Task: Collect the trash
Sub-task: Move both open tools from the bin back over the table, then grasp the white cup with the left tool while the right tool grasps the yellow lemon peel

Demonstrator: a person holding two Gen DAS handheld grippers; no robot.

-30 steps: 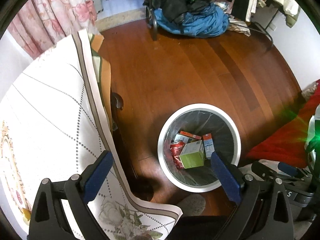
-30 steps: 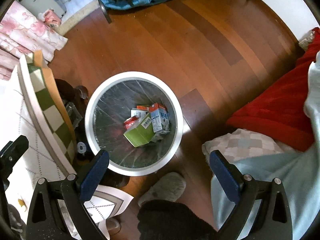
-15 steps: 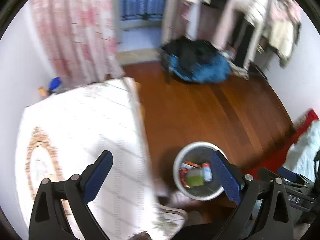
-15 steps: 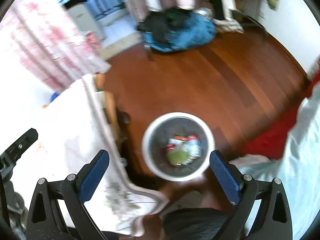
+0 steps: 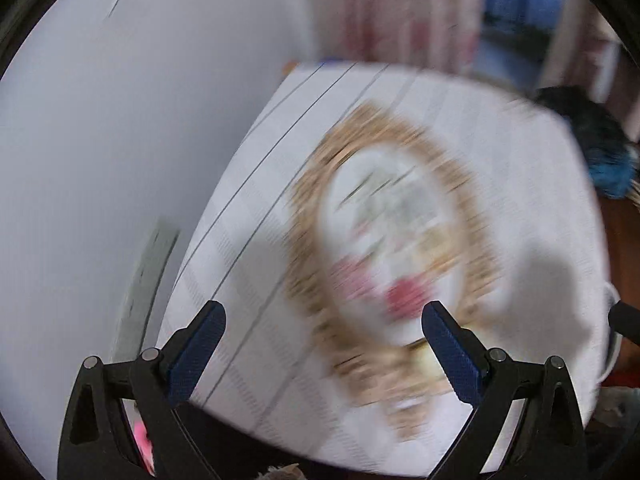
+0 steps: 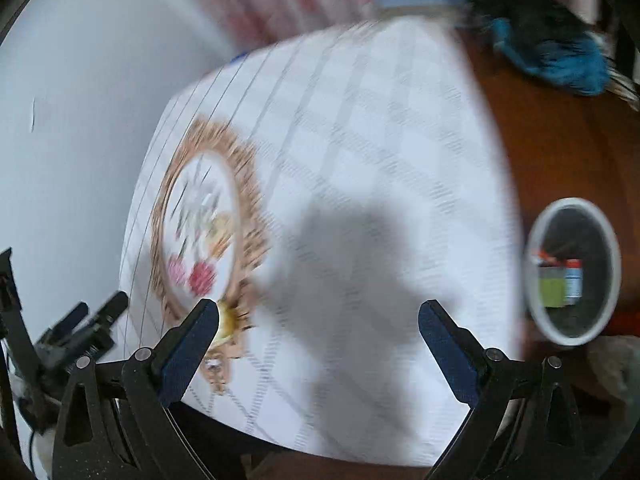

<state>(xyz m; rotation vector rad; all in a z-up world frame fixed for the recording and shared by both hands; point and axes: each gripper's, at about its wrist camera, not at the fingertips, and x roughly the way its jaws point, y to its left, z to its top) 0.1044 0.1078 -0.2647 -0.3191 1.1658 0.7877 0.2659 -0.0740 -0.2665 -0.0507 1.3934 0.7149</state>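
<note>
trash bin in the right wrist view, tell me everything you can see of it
The trash bin is round with a white rim, apparently plastic, and a dark inside that may be a liner; blur hides detail. It stands upright and open on the reddish-brown wooden floor, right of the white patterned tablecloth. Inside lie a green carton, a white-and-blue one and something red-orange. Neither gripper touches it.

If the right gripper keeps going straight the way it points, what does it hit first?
Probably the white tablecloth: the open right gripper points at its bare middle. The bin sits well off to the right. Depth is blurry.
</note>
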